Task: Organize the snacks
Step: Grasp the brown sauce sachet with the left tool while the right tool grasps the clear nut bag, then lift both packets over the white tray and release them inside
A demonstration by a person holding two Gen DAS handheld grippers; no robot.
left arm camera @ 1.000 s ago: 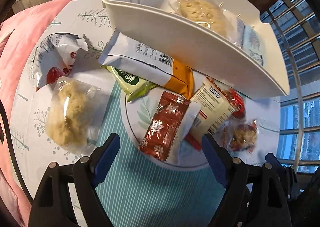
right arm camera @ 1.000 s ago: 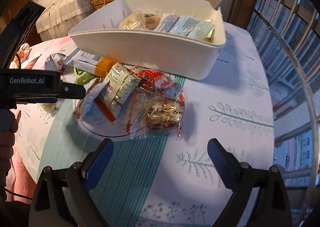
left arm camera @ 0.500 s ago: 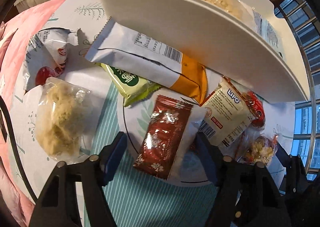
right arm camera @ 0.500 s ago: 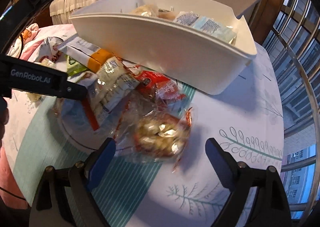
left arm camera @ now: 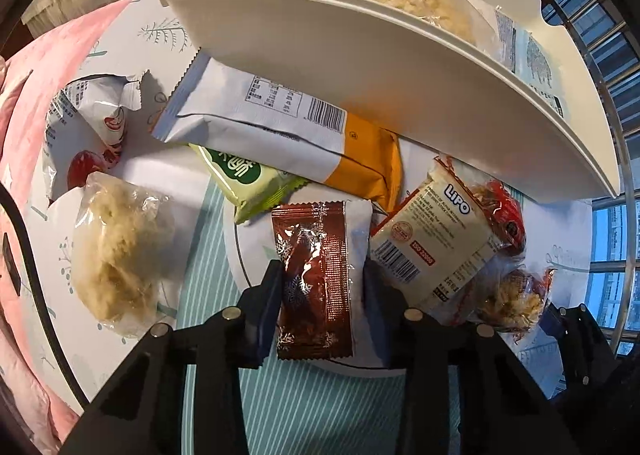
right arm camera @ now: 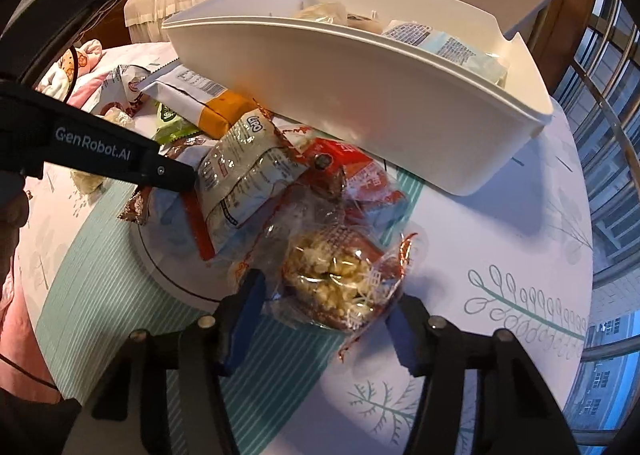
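A red-brown snowflake packet (left arm camera: 316, 255) lies on a round white plate (left arm camera: 248, 255). My left gripper (left arm camera: 320, 283) points straight down over it. Its jaws are closing and both pads press the packet's long sides. A clear packet of golden nut clusters (right arm camera: 332, 275) lies at the plate's right edge. My right gripper (right arm camera: 324, 307) straddles it with its jaws closing, and the blue pads touch the wrapper on both sides. The white bin (left arm camera: 360, 67) stands just behind the pile and holds a pale cake and light blue packets. One of the left gripper's fingers (right arm camera: 168, 173) shows in the right wrist view.
Around the plate lie a white and orange packet (left arm camera: 280, 127), a green packet (left arm camera: 248, 179), a LIPO biscuit packet (left arm camera: 432, 251), a red packet (right arm camera: 352, 171), a clear bag of pale cake (left arm camera: 120, 255) and a white cherry-print bag (left arm camera: 88, 123). Pink cloth borders the left, window bars the right.
Both grippers came down onto the pile. The left jaws narrowed from wide apart onto the red-brown packet. The right jaws narrowed around the nut cluster packet.
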